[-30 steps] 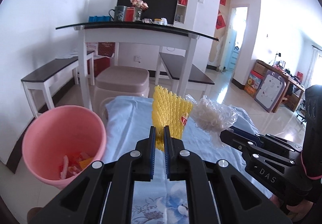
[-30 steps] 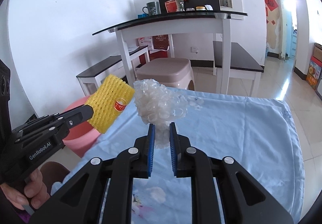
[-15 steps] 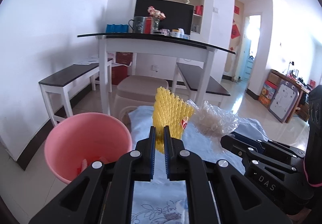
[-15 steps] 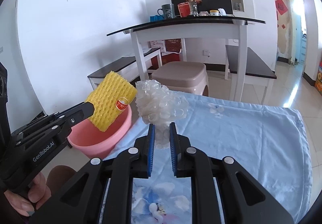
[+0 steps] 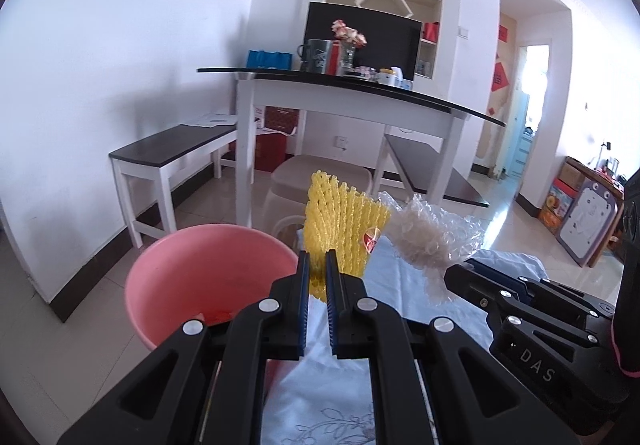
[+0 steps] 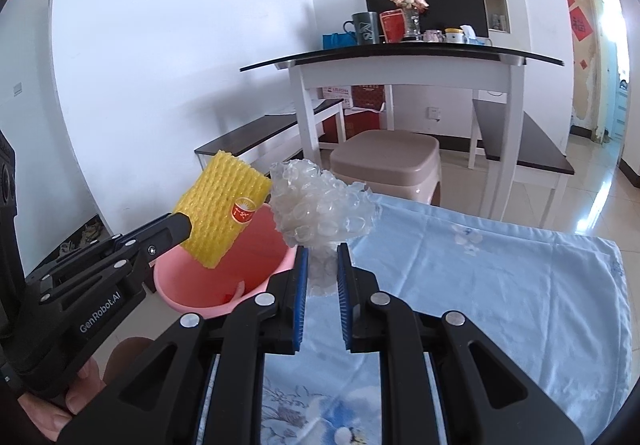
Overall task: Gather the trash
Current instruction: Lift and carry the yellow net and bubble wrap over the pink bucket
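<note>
Right now my left tongs point(image 5: 314, 265) are clenched on the lower end of a yellow foam net point(image 5: 340, 229), the kind that wraps fruit, with a small red sticker on its side. The net stands up from the blue pads, tilted a little. From the right wrist view the same net point(image 6: 222, 213) hangs in front of the pink bin point(image 6: 248, 265), over its near rim as far as I can judge.

My right tongs point(image 6: 322, 265) are clenched on the pinched stem of a crumpled wad of bubble wrap point(image 6: 320, 209). The wad billows out above the pads, held just beside the yellow net; whether the two touch I cannot tell. In the left wrist view the wad point(image 5: 434, 237) sits to the right of the net, with the right tongs point(image 5: 456, 269) reaching in from the lower right.

The pink bin point(image 5: 200, 269) stands on the tiled floor at the left edge of the table point(image 6: 520, 285), which is covered by a pale blue cloth with a flower print. Some red and orange scraps lie at the bottom of the bin. Behind it are a beige stool point(image 6: 386, 161) and a white dining table point(image 6: 400, 65) with dark benches.
</note>
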